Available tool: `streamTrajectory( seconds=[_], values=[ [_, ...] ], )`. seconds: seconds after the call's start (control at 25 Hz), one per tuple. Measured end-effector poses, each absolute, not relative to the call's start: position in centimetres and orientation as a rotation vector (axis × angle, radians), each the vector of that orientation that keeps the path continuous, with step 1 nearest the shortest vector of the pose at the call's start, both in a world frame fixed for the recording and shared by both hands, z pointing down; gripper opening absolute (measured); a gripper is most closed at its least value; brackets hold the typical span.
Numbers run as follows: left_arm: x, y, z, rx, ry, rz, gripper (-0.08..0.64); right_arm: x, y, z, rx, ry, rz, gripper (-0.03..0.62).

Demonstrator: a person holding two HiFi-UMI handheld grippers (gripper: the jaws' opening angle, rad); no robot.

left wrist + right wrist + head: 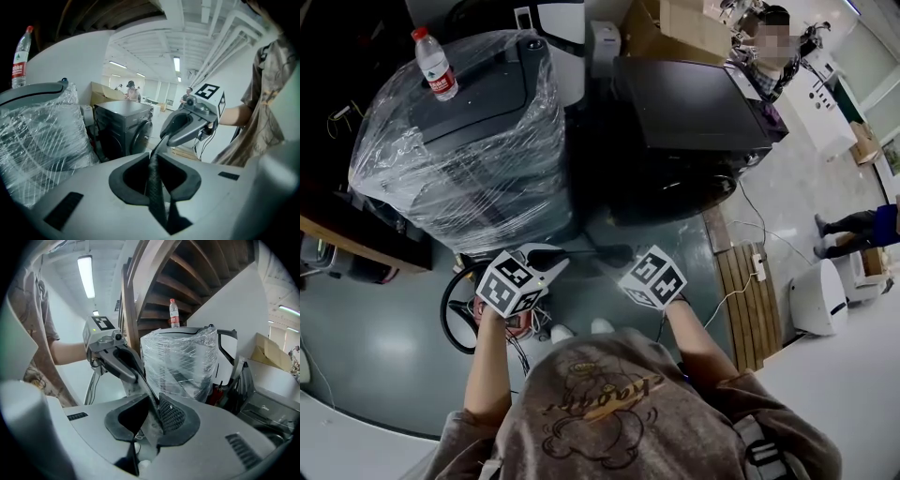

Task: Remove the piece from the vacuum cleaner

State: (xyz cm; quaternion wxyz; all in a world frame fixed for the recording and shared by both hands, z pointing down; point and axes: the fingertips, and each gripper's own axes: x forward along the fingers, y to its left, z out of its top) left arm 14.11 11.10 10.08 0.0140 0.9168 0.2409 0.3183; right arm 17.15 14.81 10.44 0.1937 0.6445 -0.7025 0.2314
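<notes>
A thin, dark, flat piece (581, 251) spans the gap between my two grippers, just above the floor. My left gripper (546, 255) is shut on one end of it. The right gripper (623, 255) is shut on the other end. In the left gripper view the piece (157, 197) rises edge-on from my jaws toward the right gripper (180, 127). In the right gripper view the piece (147, 425) is a greyish sheet that runs up to the left gripper (125, 365). A black hose loop (450, 314) and a red part (517, 321) lie on the floor under my left hand.
A plastic-wrapped appliance (459, 141) stands ahead on the left with a water bottle (434, 64) on top. A black washing machine (684, 122) stands to its right. Wooden slats (748, 291), a cable and a white device (818, 298) lie to the right. A person (769, 66) sits behind.
</notes>
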Motion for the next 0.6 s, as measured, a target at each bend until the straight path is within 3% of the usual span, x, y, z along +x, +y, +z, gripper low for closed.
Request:
streamTrajectory(
  seconds=[0.6],
  values=[
    [13.9, 10.75, 10.2, 2.868, 0.708, 0.987, 0.049, 16.88, 14.53, 10.63, 1.82, -1.969, 0.631, 0.057]
  ],
)
